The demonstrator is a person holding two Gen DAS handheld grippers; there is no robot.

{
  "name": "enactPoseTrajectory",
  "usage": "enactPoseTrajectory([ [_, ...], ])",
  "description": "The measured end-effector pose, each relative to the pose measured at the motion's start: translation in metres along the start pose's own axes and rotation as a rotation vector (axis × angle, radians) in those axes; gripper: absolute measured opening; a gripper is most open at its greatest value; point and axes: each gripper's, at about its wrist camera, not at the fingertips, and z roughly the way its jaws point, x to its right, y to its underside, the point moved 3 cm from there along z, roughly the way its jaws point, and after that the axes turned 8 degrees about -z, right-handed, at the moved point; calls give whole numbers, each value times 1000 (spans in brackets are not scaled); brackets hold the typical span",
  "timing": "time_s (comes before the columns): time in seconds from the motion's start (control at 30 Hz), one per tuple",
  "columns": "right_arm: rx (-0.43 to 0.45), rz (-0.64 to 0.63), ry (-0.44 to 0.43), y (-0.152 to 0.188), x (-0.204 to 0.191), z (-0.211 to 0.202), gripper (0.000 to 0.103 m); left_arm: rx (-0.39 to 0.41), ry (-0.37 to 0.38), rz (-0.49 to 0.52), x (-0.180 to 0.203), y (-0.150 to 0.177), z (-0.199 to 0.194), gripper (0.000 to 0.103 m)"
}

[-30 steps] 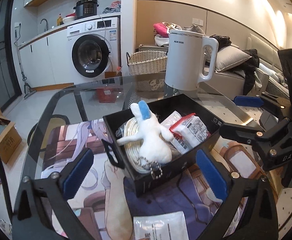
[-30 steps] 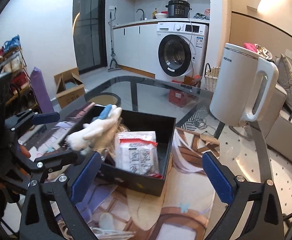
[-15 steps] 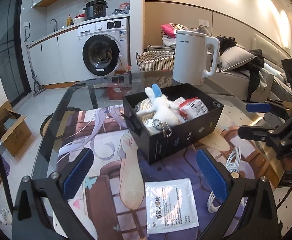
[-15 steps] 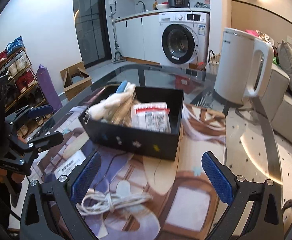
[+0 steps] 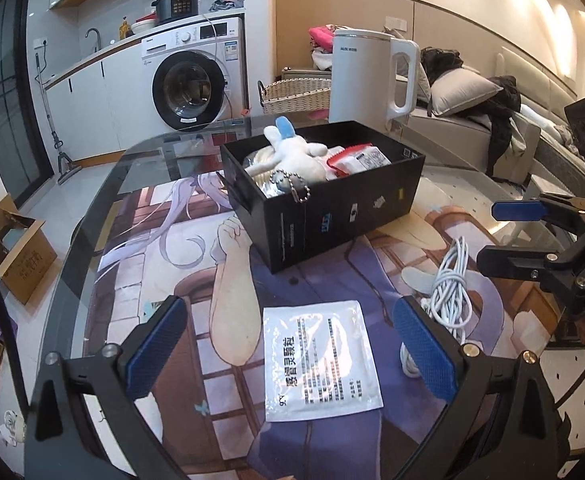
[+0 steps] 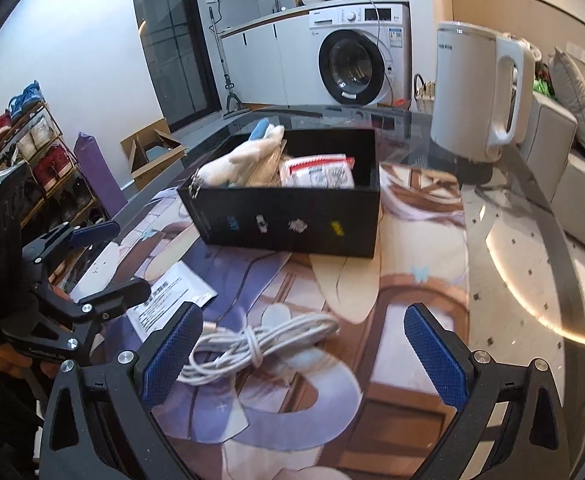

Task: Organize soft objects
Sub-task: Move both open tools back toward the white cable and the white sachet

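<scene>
A black box (image 5: pixel 332 204) (image 6: pixel 292 224) stands on the printed mat. In it lie a white plush rabbit (image 5: pixel 296 156) (image 6: pixel 240 160) with a keychain and a red-and-white packet (image 5: pixel 360 158) (image 6: pixel 320 172). A white sachet (image 5: pixel 320 360) (image 6: pixel 172 300) lies flat on the mat before my left gripper (image 5: pixel 292 344), which is open and empty. A coiled white cable (image 5: pixel 448 284) (image 6: pixel 252 340) lies just before my right gripper (image 6: pixel 300 352), also open and empty. Each gripper shows in the other's view, the right one (image 5: pixel 532 236) and the left one (image 6: pixel 96 256).
A white electric kettle (image 5: pixel 364 76) (image 6: pixel 472 92) stands behind the box on the glass table (image 6: pixel 532 280). Beyond are a washing machine (image 5: pixel 192 76), a wicker basket (image 5: pixel 296 96), a sofa with pillows (image 5: pixel 464 92), a cardboard box (image 5: pixel 12 248) and a shoe rack (image 6: pixel 24 152).
Both grippers have pulled back from the box toward the near side of the table. The sachet and the coiled cable have come into view before them.
</scene>
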Motion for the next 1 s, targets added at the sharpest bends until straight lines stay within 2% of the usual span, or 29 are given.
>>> enactPoseTrajectory([
  [0.23, -43, -8, -22, 18, -8, 6, 102, -22, 1, 17, 2, 4, 4, 103],
  [0.37, -82, -5, -64, 25, -16, 19, 102, -41, -2, 49, 3, 7, 8, 103],
  [0.6, -96, -17, -97, 25, -28, 28, 102, -77, 5, 47, -2, 10, 14, 103],
  [0.73, -115, -33, -66, 25, -27, 33, 102, -87, 12, 39, -3, 11, 15, 103],
  [1.0, -142, -45, 7, 30, 1, 22, 102, -105, 13, 42, -3, 14, 17, 103],
])
